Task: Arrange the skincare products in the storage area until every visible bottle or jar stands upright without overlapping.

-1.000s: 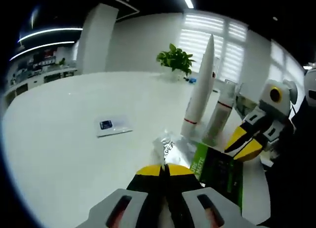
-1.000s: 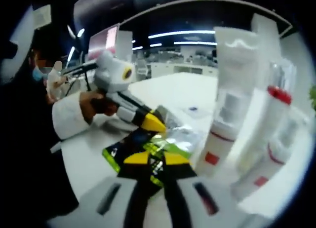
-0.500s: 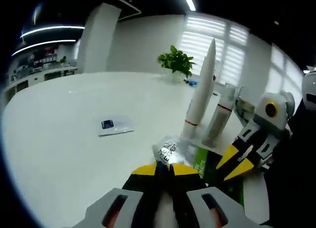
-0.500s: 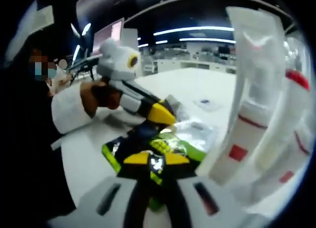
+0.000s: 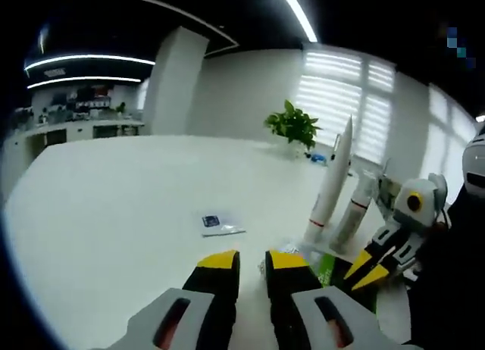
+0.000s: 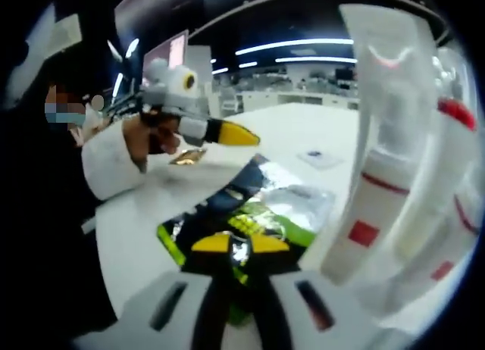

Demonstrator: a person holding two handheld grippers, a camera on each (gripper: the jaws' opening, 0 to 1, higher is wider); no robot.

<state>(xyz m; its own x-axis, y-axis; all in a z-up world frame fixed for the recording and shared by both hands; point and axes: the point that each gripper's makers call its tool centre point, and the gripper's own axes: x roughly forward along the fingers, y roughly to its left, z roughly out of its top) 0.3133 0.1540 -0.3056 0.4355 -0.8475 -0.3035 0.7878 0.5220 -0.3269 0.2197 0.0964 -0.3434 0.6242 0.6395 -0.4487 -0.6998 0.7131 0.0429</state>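
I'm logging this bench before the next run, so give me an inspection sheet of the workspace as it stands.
Surface: white table, mostly bare.
Job's things: tall white tube with red band and shorter white tube standing upright, close together.
Clutter: green-and-black foil sachet lying flat; small white packet with dark label lying apart; small gold packet.
Grippers: left gripper open, holding nothing; right gripper shut on the green-and-black foil sachet.
Cables: nothing seen.
Surroundings: potted green plant, window blinds, ceiling light strips.
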